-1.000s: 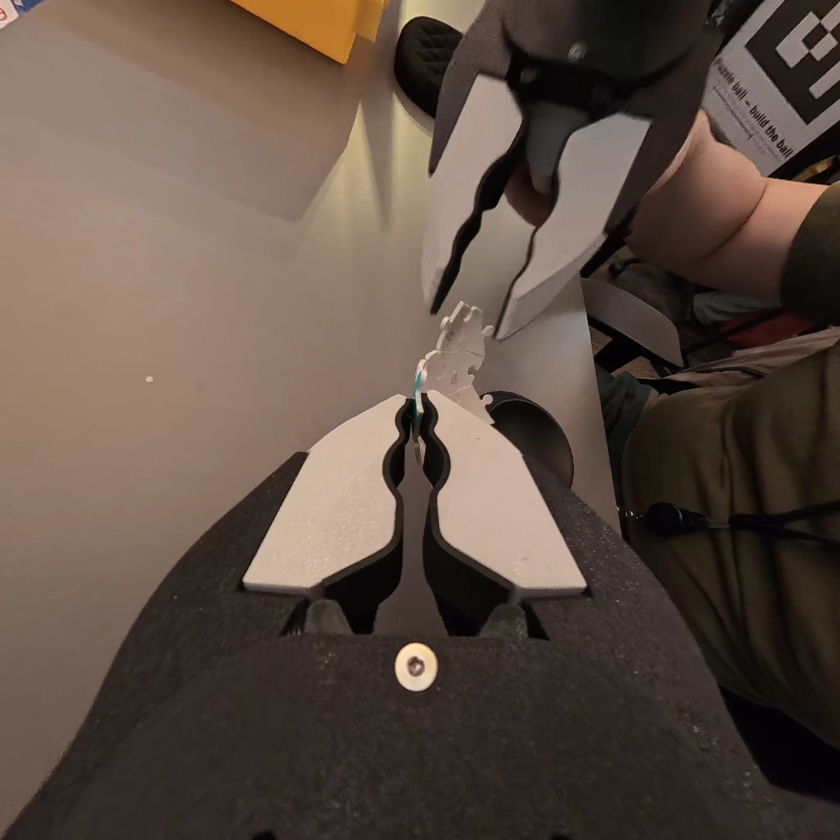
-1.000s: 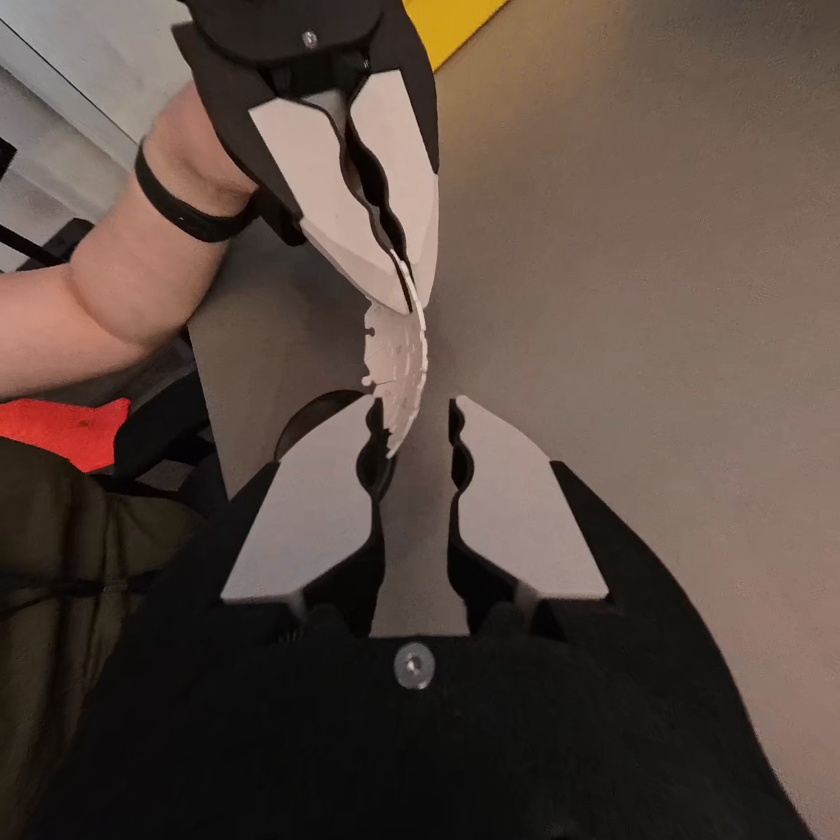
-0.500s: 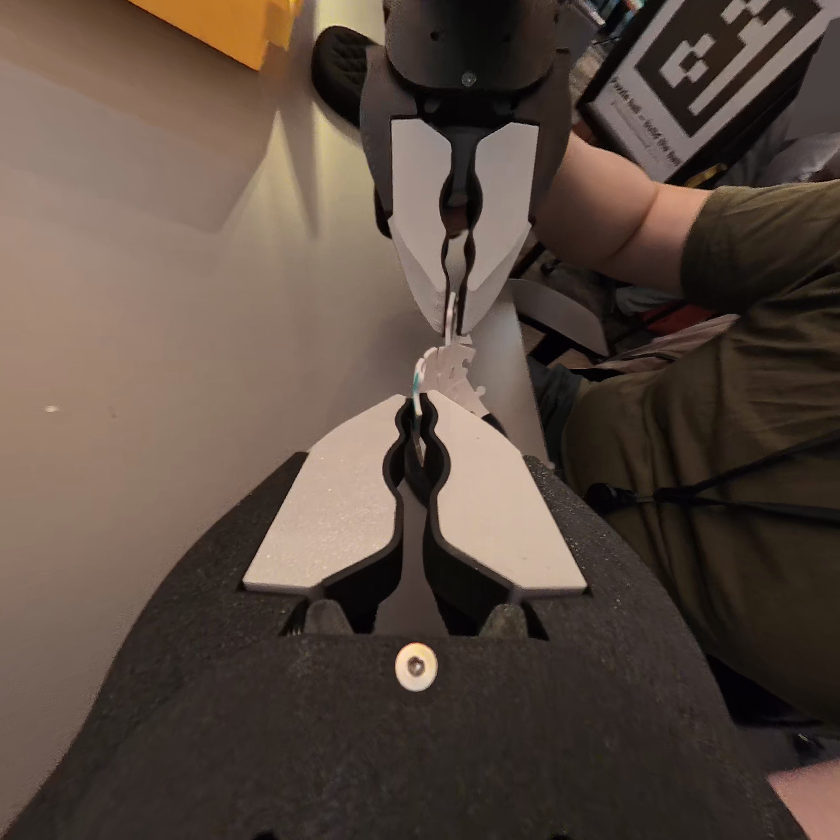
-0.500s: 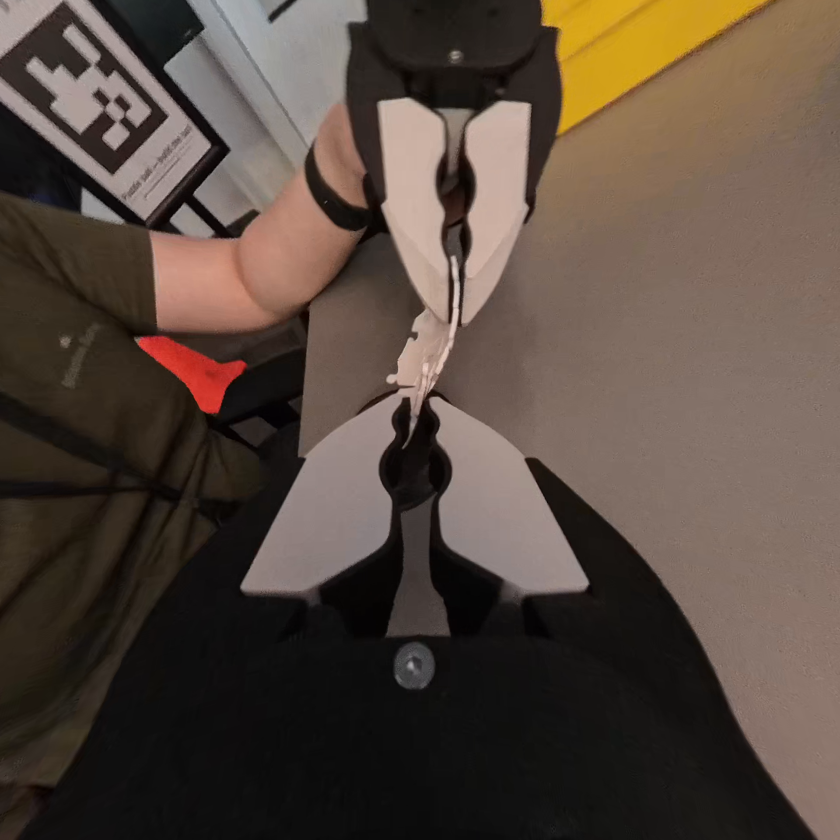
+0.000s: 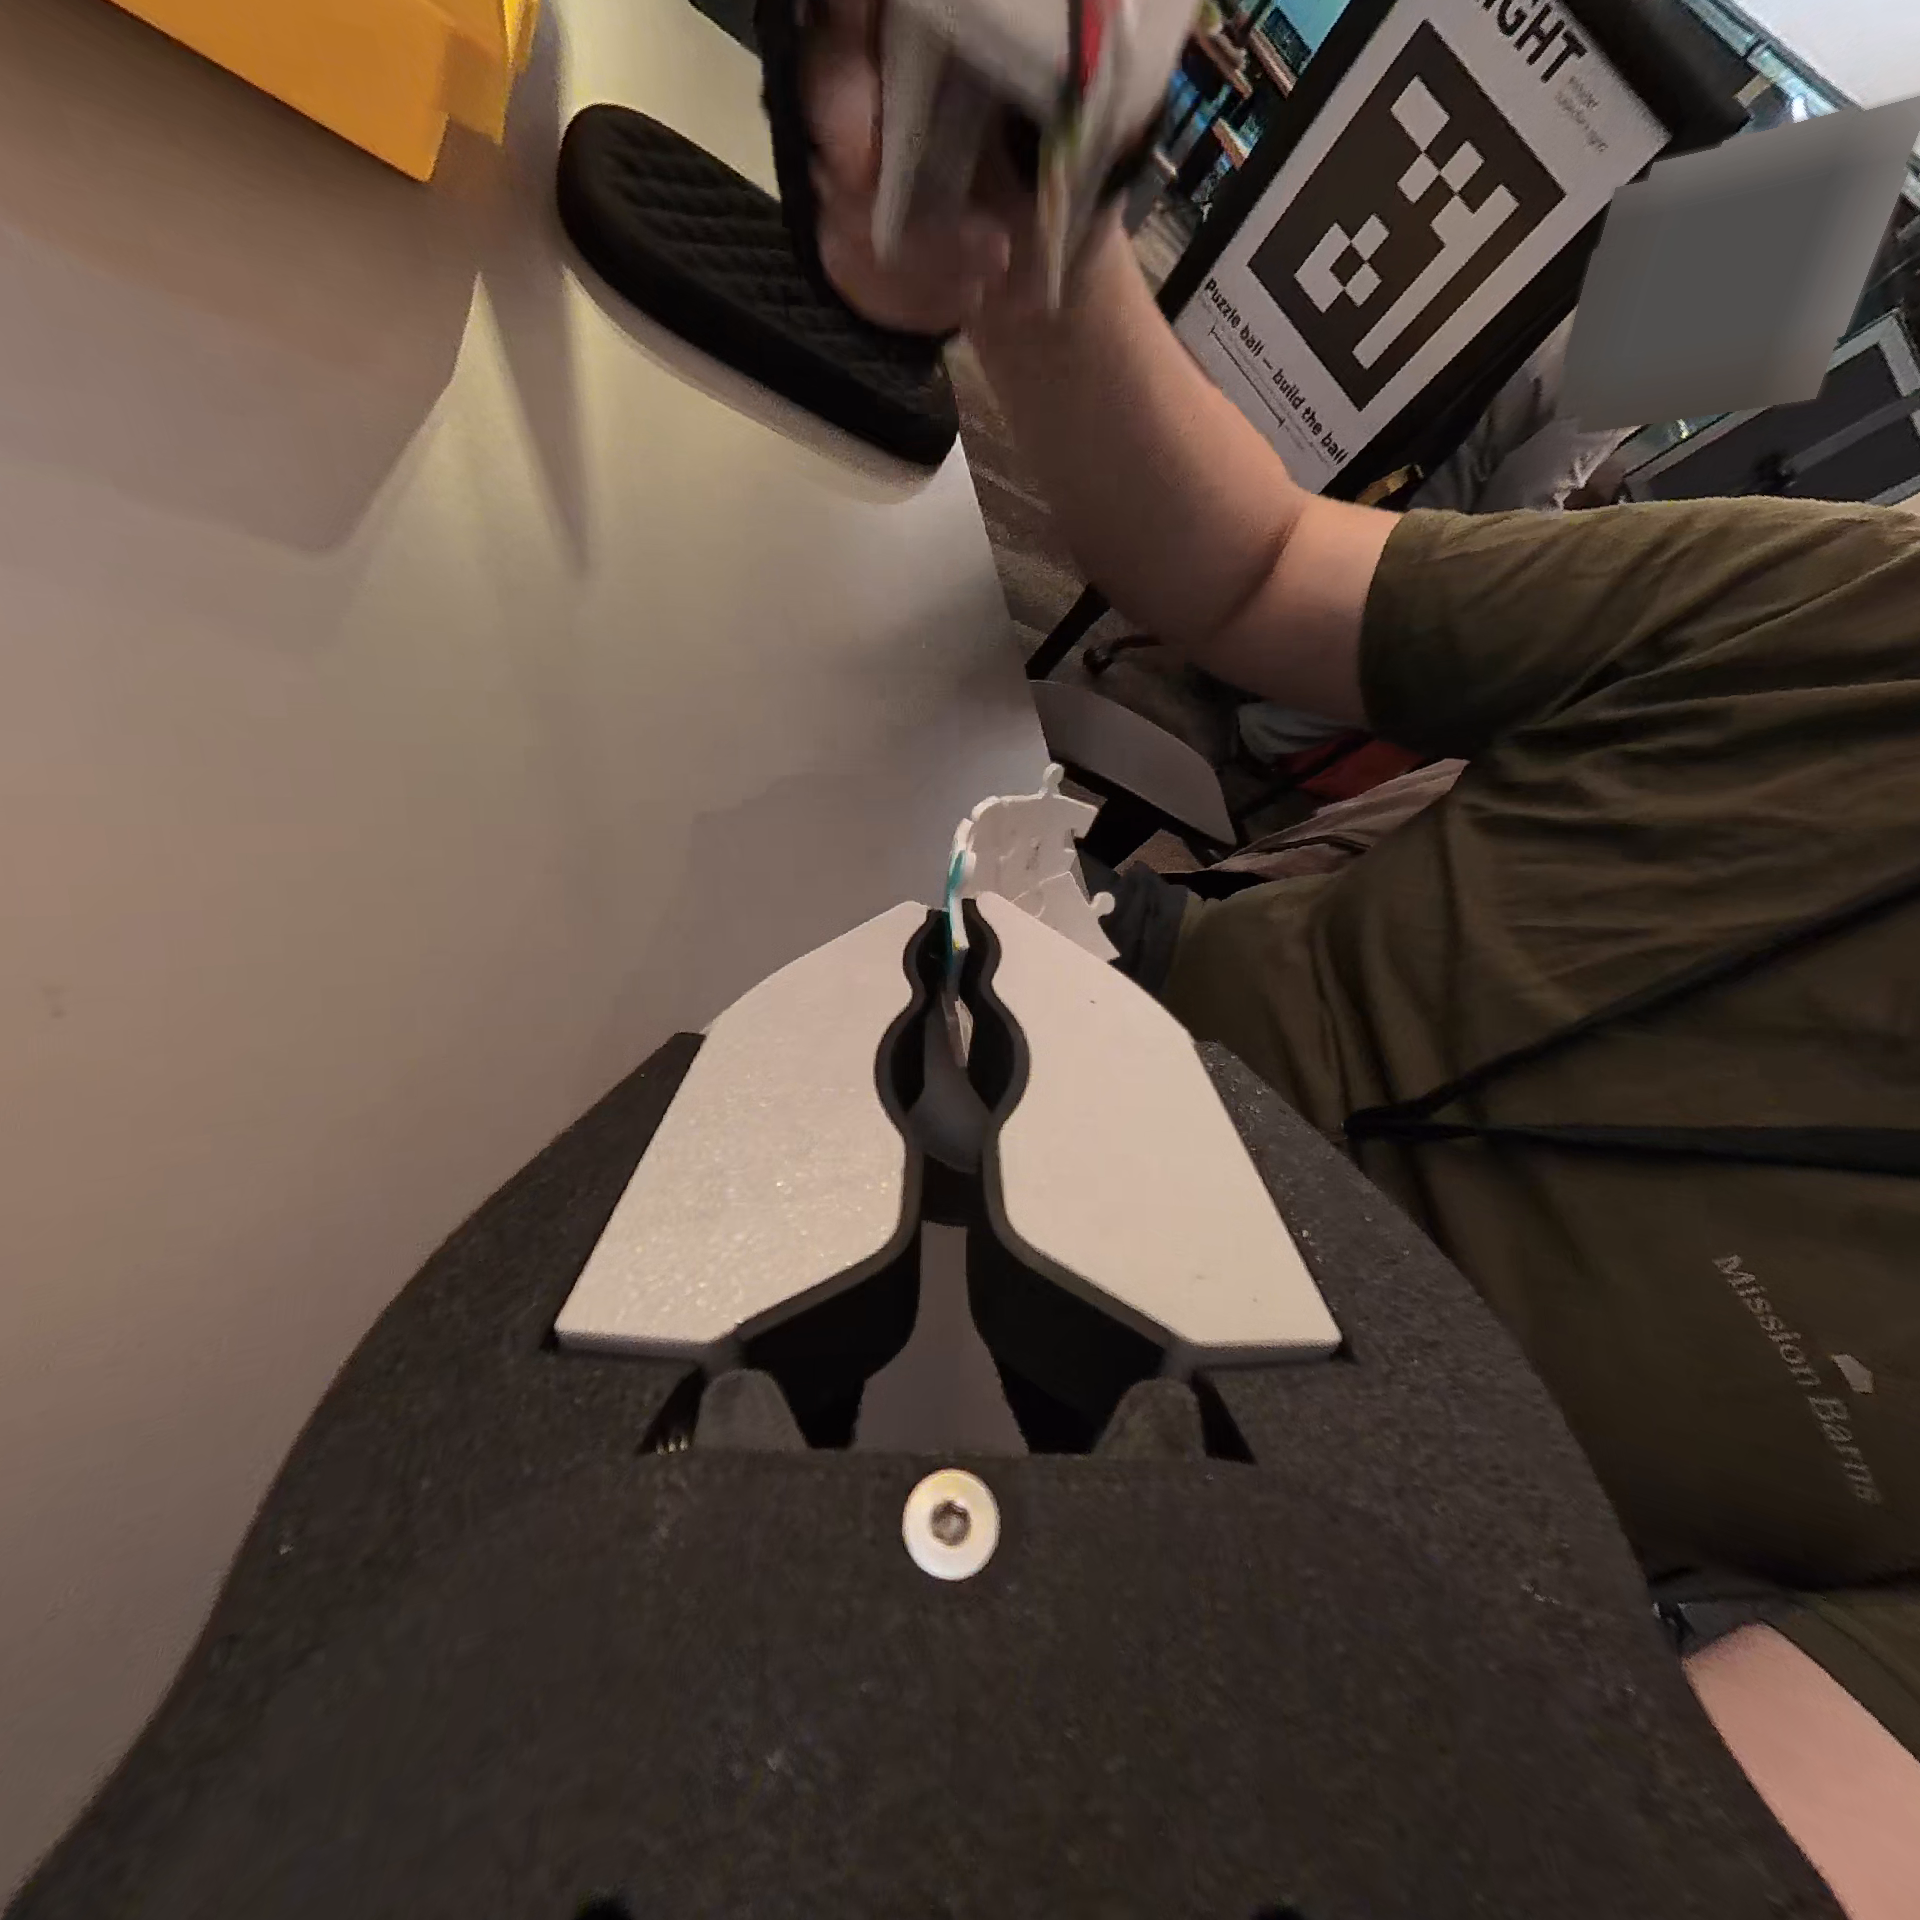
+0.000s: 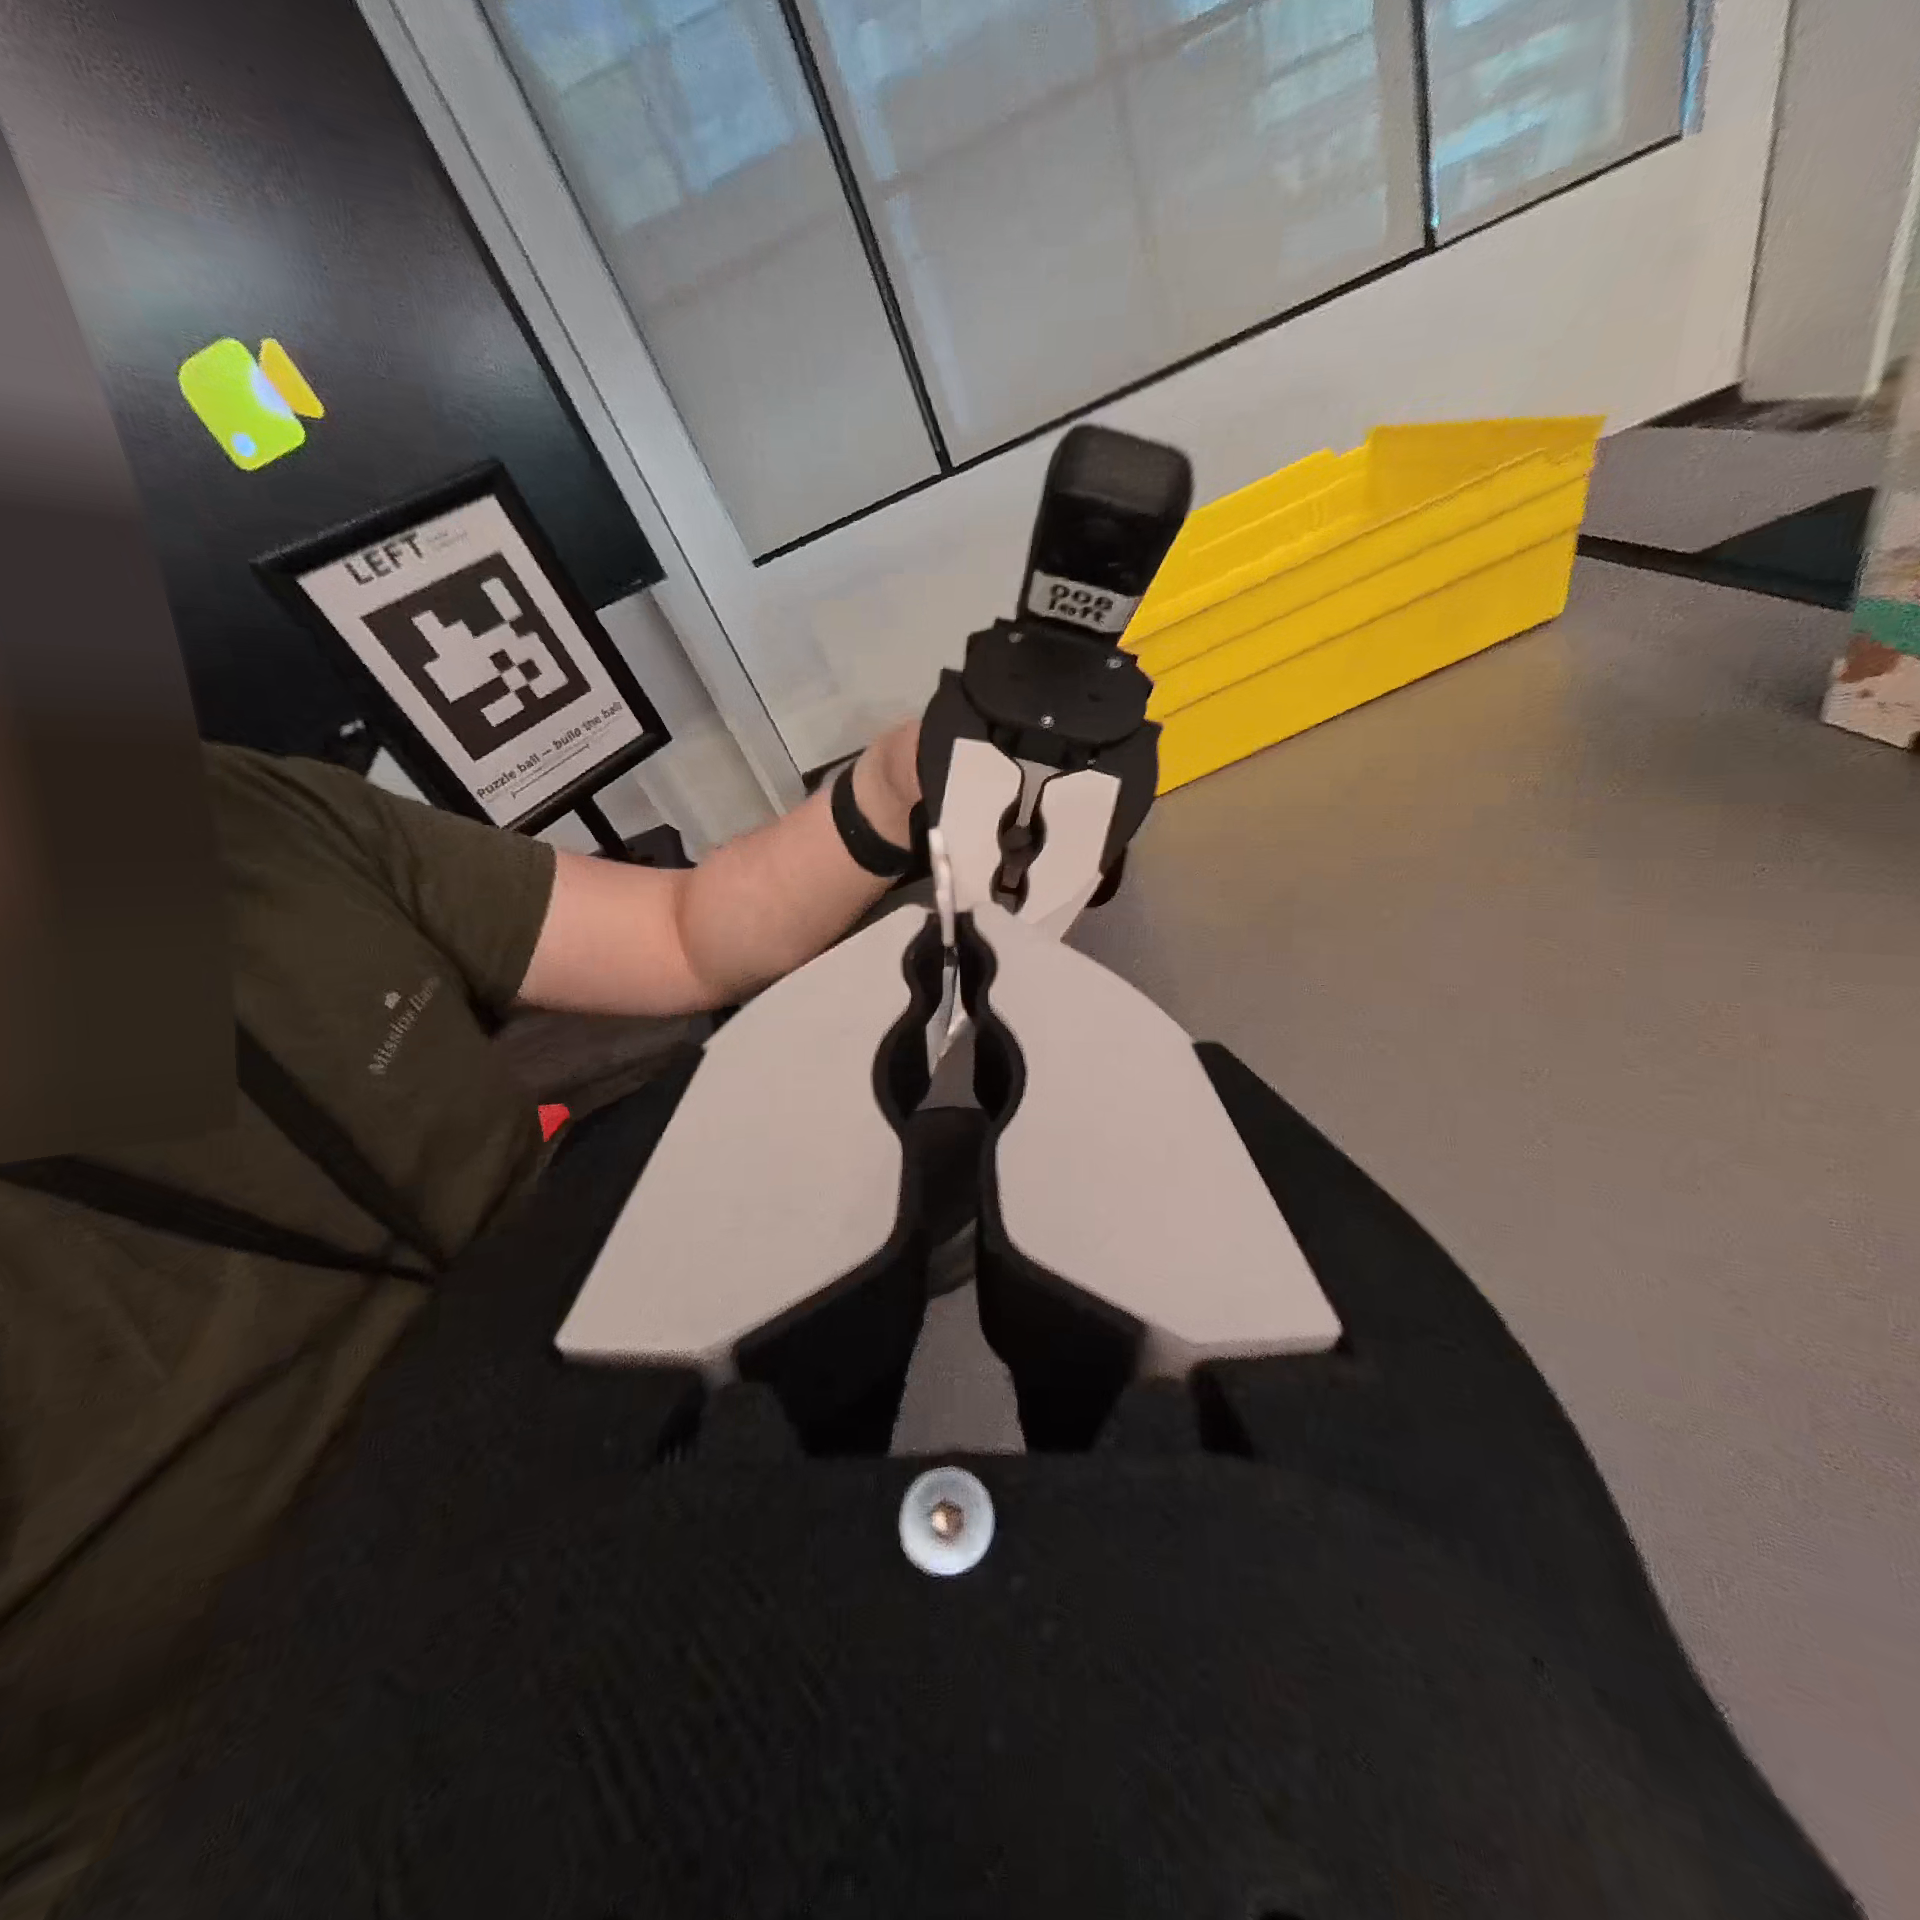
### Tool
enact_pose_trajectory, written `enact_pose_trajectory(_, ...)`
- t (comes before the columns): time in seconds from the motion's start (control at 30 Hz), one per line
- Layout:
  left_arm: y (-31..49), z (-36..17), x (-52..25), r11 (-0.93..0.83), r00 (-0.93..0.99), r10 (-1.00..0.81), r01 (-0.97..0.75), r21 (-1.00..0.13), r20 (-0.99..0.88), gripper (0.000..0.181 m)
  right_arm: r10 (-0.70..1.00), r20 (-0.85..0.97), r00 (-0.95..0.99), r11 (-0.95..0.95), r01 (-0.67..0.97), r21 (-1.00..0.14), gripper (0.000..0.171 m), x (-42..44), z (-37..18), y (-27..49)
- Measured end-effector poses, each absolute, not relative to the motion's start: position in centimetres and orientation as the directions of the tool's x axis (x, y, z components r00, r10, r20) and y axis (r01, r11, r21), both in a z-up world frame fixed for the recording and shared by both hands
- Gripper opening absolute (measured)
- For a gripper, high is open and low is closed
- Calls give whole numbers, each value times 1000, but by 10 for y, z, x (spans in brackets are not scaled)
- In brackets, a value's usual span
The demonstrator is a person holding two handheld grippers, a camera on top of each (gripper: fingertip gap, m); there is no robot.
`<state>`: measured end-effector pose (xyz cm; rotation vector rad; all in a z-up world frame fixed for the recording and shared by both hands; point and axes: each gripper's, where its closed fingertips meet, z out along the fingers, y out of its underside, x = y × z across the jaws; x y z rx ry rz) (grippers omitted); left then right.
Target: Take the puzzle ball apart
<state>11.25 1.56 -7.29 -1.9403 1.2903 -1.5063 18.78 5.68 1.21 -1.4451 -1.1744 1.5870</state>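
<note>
The right wrist view alone is showing the yellow bin (image 6: pixel 1382 603) sitting at the far edge of the grey worktop (image 6: pixel 1558 1039), its inside hidden; the left wrist view alone is showing a black pad (image 5: pixel 727 281) lying there. The left tool (image 5: pixel 957 920) is pinching a white cluster of puzzle pieces (image 5: pixel 1023 852) held above the worktop edge. The right tool (image 6: pixel 951 930) is clamping one thin white piece (image 6: pixel 941 883) edge-on.

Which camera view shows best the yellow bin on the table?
The right wrist view: there the yellow bin shows almost whole, sitting on the grey table behind the left gripper. The left wrist view shows only one cut-off corner.
</note>
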Motion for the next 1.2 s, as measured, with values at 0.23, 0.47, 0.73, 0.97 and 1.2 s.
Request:
enact_pose_trajectory(0.23, 17, -80, 114, -525, 34, -818, -452, -721, 574, 2, 808, -231, 542, -396, 208, -894, 3, 335, 32, 213)
enact_pose_trajectory(0.47, 20, -80, 113, -526, 47, -822, -444, -725, 568, 2, 438, -443, 782, -757, 54, -652, 14, 446, -74, 284)
enact_pose_trajectory(0.73, 41, -77, 110, -543, 132, -834, -369, -754, 536, 2, 486, -88, 869, -472, 177, -864, 29, 419, 0, 280)
enact_pose_trajectory(0.97, 56, -76, 105, -534, 225, -845, -329, -779, 485, 2, 887, -385, 254, -446, 256, -858, 28, 189, -25, 97)
enact_pose_trajectory(1.2, 63, -75, 100, -546, 263, -836, -306, -780, 482, 2, 846, -504, 176, -521, 479, -707, 19, 125, -89, 49)
